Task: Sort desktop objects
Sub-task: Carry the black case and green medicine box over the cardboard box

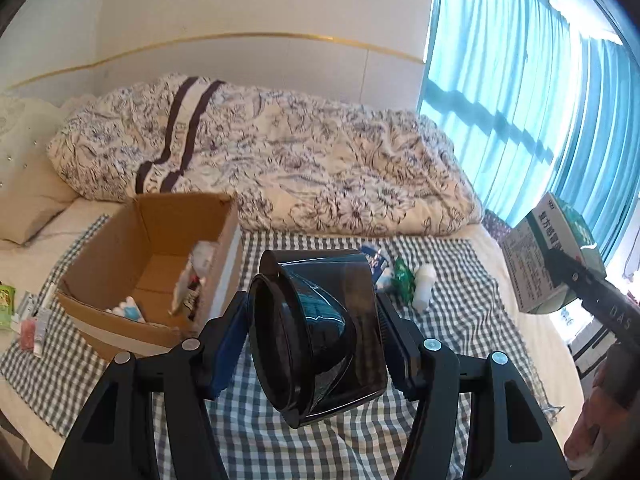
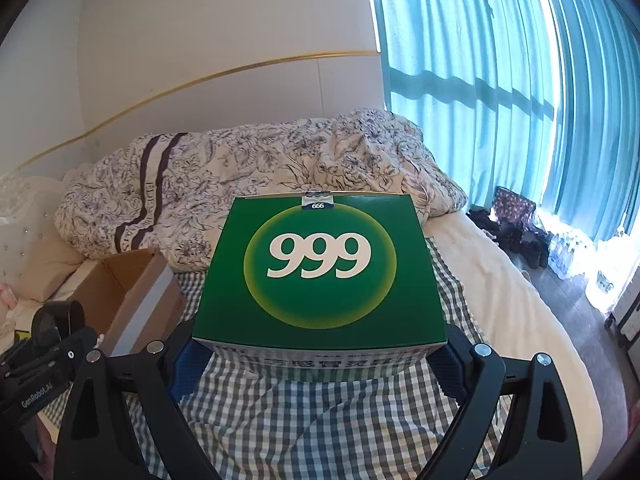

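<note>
1. The left gripper (image 1: pixel 316 340) clamped a glossy black container (image 1: pixel 320 332), lifted above the checked cloth (image 1: pixel 460 312).
2. The right gripper (image 2: pixel 320 364) gripped a green "999" medicine box (image 2: pixel 320 268) aloft.
3. An open cardboard box (image 1: pixel 160 248) sat left on the bed.

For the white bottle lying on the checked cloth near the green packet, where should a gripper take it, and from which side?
Grip the white bottle across its round body, coming down from above. It seems to lie tipped on the checked cloth, with the green packet close on its left, so a sideways approach there looks crowded. Both grippers are full, so one must unload first.
</note>
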Demonstrator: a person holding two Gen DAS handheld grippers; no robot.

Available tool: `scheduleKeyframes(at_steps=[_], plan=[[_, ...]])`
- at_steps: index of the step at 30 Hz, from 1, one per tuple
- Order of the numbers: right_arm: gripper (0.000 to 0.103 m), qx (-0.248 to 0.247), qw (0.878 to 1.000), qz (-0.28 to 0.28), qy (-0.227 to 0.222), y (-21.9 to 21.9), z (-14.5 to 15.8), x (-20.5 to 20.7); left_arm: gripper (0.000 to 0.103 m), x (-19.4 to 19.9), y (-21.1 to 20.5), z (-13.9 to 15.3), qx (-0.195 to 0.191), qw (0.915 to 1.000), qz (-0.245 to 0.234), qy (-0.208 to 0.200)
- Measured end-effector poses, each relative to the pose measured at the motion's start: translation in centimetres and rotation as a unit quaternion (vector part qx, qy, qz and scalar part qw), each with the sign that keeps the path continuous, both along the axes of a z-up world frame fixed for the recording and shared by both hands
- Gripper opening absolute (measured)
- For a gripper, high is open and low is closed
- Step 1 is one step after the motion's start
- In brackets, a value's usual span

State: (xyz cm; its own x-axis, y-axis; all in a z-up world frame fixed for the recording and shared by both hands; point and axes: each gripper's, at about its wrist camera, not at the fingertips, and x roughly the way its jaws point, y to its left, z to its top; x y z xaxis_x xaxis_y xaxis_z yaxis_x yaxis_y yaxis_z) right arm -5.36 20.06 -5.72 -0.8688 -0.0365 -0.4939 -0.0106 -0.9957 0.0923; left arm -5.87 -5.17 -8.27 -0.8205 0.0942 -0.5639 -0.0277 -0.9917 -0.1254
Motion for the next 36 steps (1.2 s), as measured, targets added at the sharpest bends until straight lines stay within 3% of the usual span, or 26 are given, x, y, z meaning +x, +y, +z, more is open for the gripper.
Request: scheduleKeyframes(at_steps=[18,36], plan=[[0.092,0.021,0.998,0.055,0.03,-6.7,2.5,2.9,0.063,3.5,-4.9,5.2,-0.024,0.9975,0.029,0.06],[0.092,0.028,0.99,0.139,0.019,-16.1,1.5,0.0,0.063,2.6,-12.1,5.0,-0.061,0.9933,0.081,0.055]])
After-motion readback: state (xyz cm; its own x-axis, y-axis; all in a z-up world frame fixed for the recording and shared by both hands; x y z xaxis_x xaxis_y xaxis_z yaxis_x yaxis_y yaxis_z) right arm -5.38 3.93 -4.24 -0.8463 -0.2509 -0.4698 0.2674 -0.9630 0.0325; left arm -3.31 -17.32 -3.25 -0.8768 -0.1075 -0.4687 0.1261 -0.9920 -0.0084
